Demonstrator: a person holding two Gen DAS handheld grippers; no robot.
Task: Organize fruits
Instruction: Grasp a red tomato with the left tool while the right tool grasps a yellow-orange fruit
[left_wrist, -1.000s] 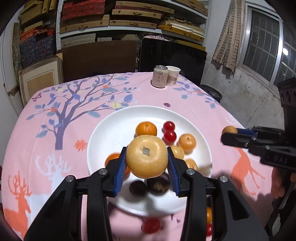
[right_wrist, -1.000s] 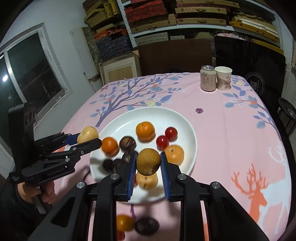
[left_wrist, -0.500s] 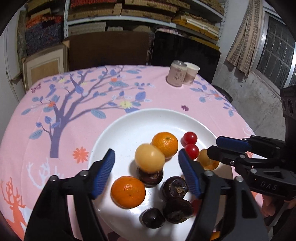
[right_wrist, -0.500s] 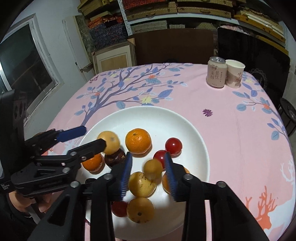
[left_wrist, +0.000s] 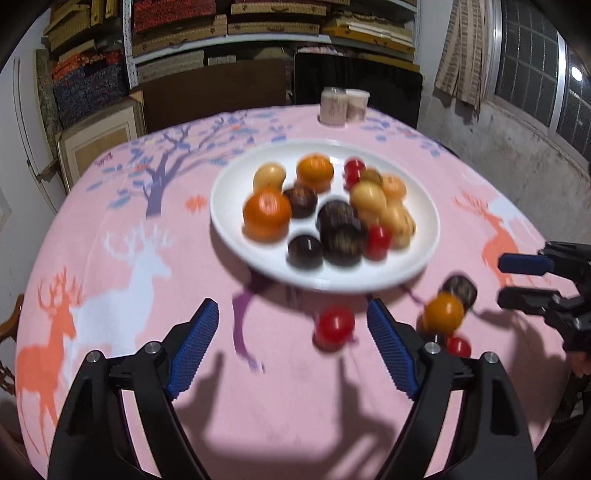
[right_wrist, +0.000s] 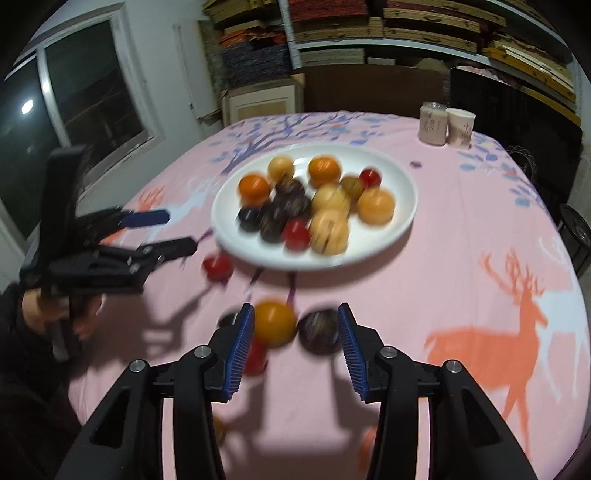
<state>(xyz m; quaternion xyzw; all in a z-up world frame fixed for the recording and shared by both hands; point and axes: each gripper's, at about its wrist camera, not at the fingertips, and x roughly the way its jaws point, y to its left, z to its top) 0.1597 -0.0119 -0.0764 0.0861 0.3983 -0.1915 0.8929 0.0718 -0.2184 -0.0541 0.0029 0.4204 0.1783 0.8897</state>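
The white plate (left_wrist: 424, 236) on the pink tablecloth (left_wrist: 110, 258) carries most of the fruit: oranges, yellow pears, dark chestnut-like fruits and small red tomatoes, all a little blurred. The left gripper (left_wrist: 291, 343) is spread wide and holds nothing, and one red tomato (left_wrist: 334, 326) lies on the cloth between its fingers, just in front of the plate. The right gripper (right_wrist: 295, 347) is also released and empty, with an orange (right_wrist: 274, 323) and a dark fruit (right_wrist: 319, 332) lying side by side between its fingers, on the near side of the plate.
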